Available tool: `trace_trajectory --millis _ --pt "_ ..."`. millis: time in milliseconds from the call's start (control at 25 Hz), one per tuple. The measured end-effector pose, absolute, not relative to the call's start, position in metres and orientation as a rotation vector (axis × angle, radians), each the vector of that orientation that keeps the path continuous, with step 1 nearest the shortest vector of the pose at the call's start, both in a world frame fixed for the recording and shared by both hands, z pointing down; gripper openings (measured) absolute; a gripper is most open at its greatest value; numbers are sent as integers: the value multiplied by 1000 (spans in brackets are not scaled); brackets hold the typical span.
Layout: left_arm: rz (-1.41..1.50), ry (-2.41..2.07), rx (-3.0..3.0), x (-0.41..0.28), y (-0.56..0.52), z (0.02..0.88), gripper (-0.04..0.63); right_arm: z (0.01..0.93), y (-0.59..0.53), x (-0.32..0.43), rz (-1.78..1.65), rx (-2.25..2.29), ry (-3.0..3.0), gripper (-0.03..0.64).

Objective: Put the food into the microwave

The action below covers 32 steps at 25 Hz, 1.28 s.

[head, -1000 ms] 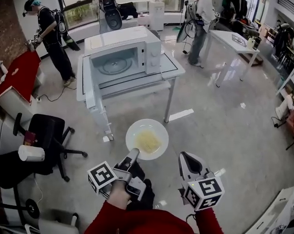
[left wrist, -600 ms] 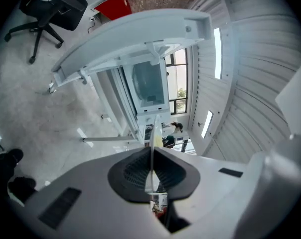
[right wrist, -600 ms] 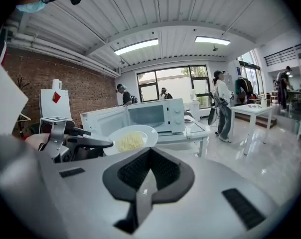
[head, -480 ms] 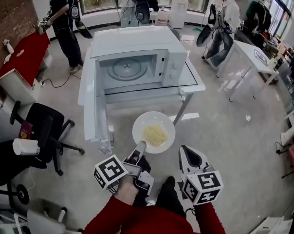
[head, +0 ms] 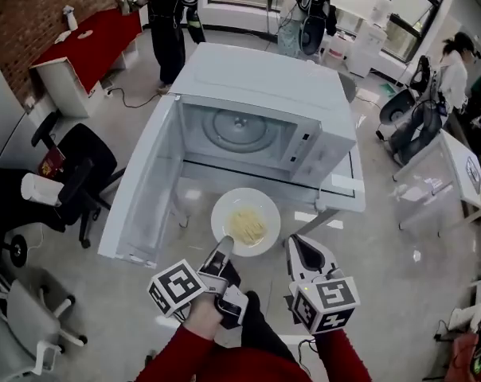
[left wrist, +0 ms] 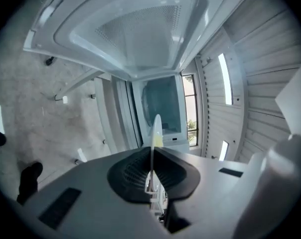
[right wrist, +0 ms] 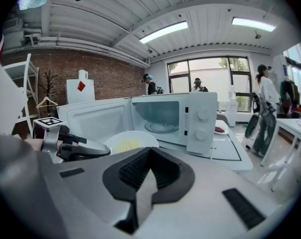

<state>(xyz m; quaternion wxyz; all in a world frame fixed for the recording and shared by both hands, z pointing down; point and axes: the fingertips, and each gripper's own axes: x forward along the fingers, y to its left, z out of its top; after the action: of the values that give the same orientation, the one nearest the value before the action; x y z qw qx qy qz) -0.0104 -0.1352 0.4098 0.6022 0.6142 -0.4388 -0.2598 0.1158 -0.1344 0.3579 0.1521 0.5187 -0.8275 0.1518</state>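
A big white microwave (head: 264, 82) stands on a glass-topped table (head: 348, 196). Its cavity is open toward the person, and the round glass turntable (head: 239, 126) inside is bare. The microwave's door (head: 145, 189) is swung fully out to the left in the head view, with its inner face showing. A black office chair (head: 81, 165) stands on the floor left of the door, well apart from it. A white plate (head: 224, 212) hangs in the air in front of the open cavity, outside it and near the table's front edge, with the floor beneath. The left gripper (head: 222, 249) is clamped on the plate's near rim. In the left gripper view the plate runs edge-on between the two black pads, which press on it from both sides, and it points toward the cavity. The right gripper (head: 302, 249) hovers just right of the plate and apart from it. Its jaws are closed together with nothing between them, and its own view looks across at the plate, the left gripper and the microwave's two dials. A small heap of pale yellow food (head: 247, 228) lies in the middle of the plate.
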Motion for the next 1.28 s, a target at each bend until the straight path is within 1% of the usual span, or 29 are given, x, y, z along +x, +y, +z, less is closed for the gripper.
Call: trace_trajectory --millis 240,440,800,1280 --pt "-744 -1162 1349 -10 -179 410 20 363 -191 117 408 1304 -2437 14" --pt "-828 -1202 1330 -22 -216 412 20 373 -219 97 377 1250 -2476 14" --pt "-865 -1178 1361 -35 -268 422 20 393 -251 82 365 1350 -2469 14" --pt "-809 -1127 1414 -42 -326 424 20 414 -269 65 342 1435 -2412 14"
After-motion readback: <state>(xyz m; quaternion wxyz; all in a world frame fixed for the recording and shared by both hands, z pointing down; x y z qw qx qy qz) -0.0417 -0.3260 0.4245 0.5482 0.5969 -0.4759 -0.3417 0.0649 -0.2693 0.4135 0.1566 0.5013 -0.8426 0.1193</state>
